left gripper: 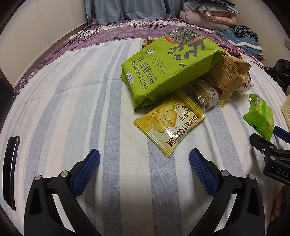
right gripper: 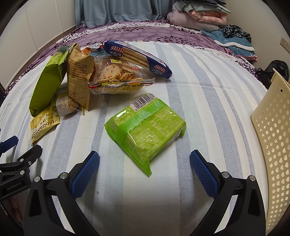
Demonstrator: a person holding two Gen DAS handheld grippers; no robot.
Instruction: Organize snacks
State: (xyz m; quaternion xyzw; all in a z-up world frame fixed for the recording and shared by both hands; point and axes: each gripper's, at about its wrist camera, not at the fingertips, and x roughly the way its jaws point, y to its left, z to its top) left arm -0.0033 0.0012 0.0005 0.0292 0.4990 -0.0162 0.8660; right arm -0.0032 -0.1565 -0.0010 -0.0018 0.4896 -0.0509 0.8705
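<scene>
A pile of snacks lies on a striped bed sheet (left gripper: 72, 101). The big green seaweed bag (left gripper: 163, 70) leans on tan packets (left gripper: 224, 72). A yellow cracker packet (left gripper: 168, 123) lies just ahead of my left gripper (left gripper: 145, 167), which is open and empty. A bright green wrapped pack (right gripper: 146, 128) lies just ahead of my right gripper (right gripper: 145, 167), also open and empty. The pack also shows at the right of the left wrist view (left gripper: 259, 116). A blue cracker sleeve (right gripper: 137, 56) rests on a clear bag of mixed crackers (right gripper: 117, 78).
A cream perforated basket (right gripper: 271, 141) stands at the right edge. Folded bedding and clothes (right gripper: 203, 16) are piled at the far right of the purple bedspread (right gripper: 126, 32). A dark phone-like object (left gripper: 11, 168) lies at the left.
</scene>
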